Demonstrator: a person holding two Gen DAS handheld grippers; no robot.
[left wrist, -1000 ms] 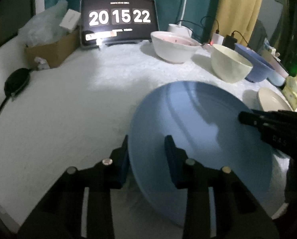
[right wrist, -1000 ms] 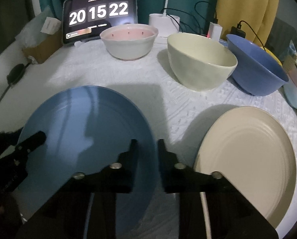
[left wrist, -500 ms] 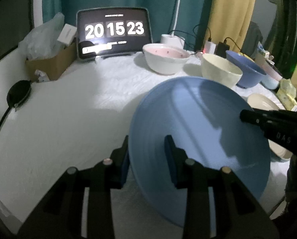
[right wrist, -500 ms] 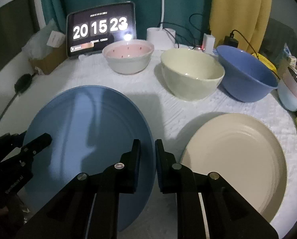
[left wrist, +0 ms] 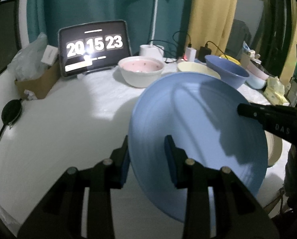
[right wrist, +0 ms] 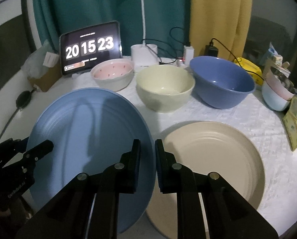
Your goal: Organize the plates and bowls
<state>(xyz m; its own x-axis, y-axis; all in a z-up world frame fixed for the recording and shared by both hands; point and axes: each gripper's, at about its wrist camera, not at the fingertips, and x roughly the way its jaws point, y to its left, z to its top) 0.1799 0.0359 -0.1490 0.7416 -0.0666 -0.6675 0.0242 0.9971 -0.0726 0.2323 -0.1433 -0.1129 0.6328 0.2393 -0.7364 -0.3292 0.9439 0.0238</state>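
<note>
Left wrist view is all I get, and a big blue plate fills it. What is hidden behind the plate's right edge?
Observer: A cream plate, empty, lying flat on the white cloth beside the blue plate.
Operator: And the black thing poking in from the right?
Observer: That is the right gripper. It pinches the blue plate's rim, one finger on each face.
Operator: Is the pale bowl at the back empty?
Observer: Yes. The cream bowl is empty and stands between the pink bowl and the blue bowl.
</note>
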